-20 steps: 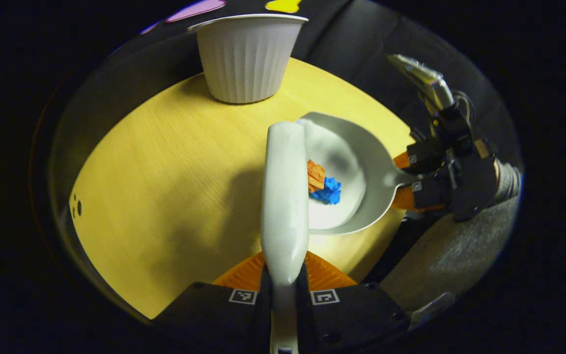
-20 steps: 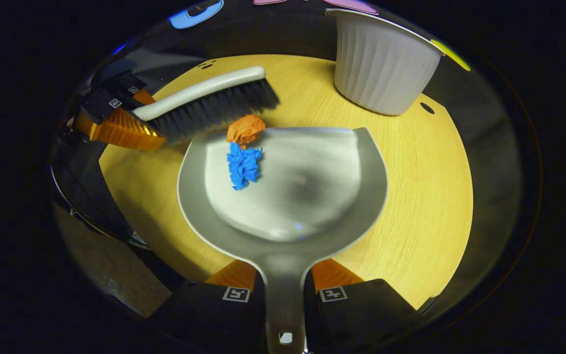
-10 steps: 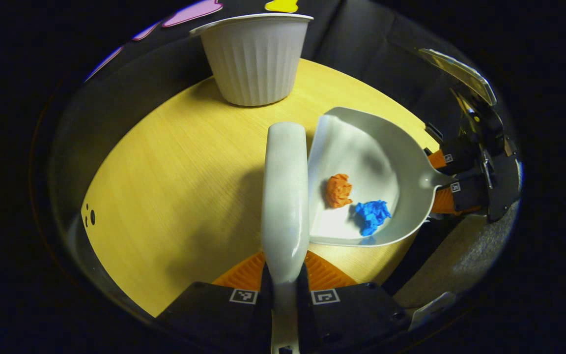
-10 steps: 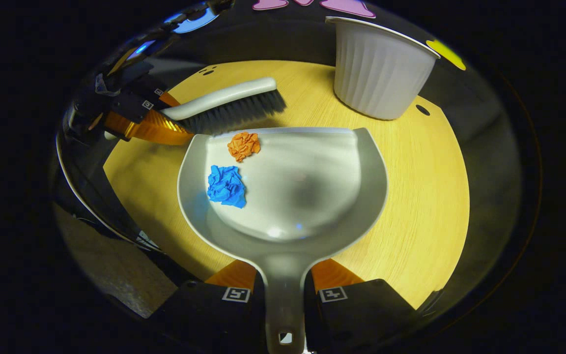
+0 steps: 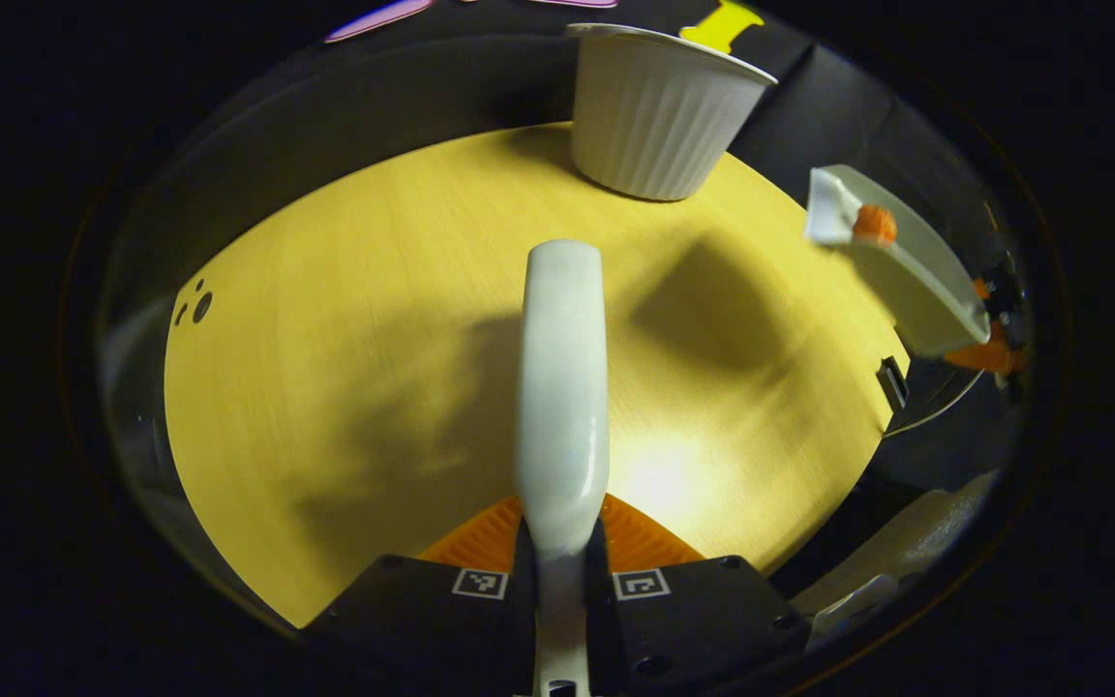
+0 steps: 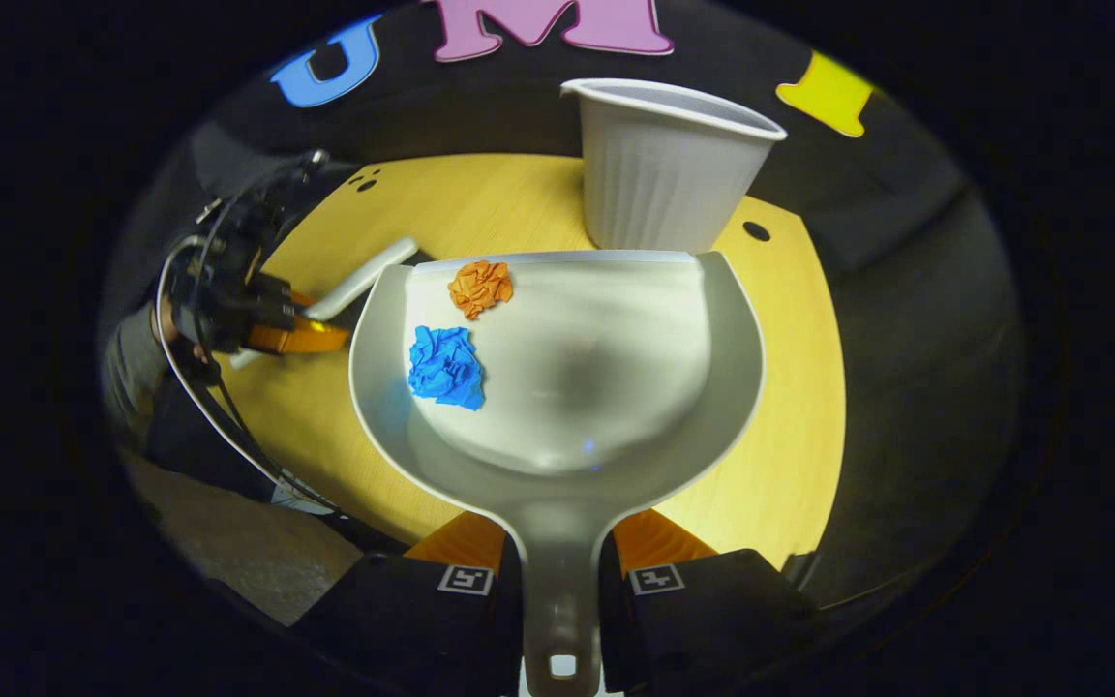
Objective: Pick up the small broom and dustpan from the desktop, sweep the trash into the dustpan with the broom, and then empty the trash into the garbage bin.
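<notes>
My right gripper [image 6: 557, 571] is shut on the handle of the grey dustpan [image 6: 577, 407], held above the round wooden table [image 6: 790, 387]. An orange paper ball [image 6: 480, 287] and a blue paper ball [image 6: 445, 367] lie in the pan's left part. The white ribbed garbage bin [image 6: 664, 174] stands just beyond the pan's front lip. My left gripper [image 5: 559, 566] is shut on the white broom [image 5: 562, 387], which points out over the table. In the left gripper view the raised dustpan [image 5: 906, 266] hangs at the right with the orange ball [image 5: 874, 224] near its lip, close to the bin [image 5: 654, 121].
The table [image 5: 325, 339] has small holes near its left edge [image 5: 192, 305]. In the right gripper view the broom [image 6: 364, 281] and the hand holding the left gripper sit at the left, with cables looping down. Grey floor lies below the table's near edge.
The dustpan has lifted off the table with both paper balls in it and moved toward the bin. The broom has swung away to the left, apart from the pan.
</notes>
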The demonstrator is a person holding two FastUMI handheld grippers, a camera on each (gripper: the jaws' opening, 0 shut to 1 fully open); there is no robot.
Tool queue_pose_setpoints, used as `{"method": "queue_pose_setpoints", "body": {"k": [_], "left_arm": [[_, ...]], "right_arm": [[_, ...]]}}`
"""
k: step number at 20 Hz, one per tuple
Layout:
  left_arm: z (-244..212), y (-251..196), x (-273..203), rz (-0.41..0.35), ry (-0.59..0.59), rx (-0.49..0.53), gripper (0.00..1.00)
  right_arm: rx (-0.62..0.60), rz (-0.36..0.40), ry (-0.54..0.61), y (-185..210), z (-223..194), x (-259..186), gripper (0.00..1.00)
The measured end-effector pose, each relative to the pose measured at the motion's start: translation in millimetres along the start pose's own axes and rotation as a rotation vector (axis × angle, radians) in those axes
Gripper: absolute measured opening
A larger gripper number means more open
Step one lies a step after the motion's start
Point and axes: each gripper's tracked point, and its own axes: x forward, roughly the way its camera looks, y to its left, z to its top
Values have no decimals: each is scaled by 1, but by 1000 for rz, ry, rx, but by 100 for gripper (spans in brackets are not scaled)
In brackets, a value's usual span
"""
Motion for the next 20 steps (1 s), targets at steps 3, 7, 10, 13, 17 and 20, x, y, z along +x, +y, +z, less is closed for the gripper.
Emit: {"method": "queue_pose_setpoints", "body": {"k": [3,7,10,13,17,20], "left_arm": [[-17,-1,7,-7,-4,-20,25],[-39,9,7,-25,2,-13,25],[-47,7,10,-49,0,-20,25],[-50,9,10,-61,-2,-13,25],[-50,12,12,-65,-4,-10,24],[-49,14,12,-85,-6,-16,25]], "right_arm": [[43,-37,-62,-27,51,-40,36],[70,-99,-118,-64,112,-77,36],[70,-142,-105,-87,144,-88,36],[48,-188,-33,-118,177,-76,36],[-19,-237,106,-142,203,-61,36],[-61,-241,212,-152,221,-51,36]]}}
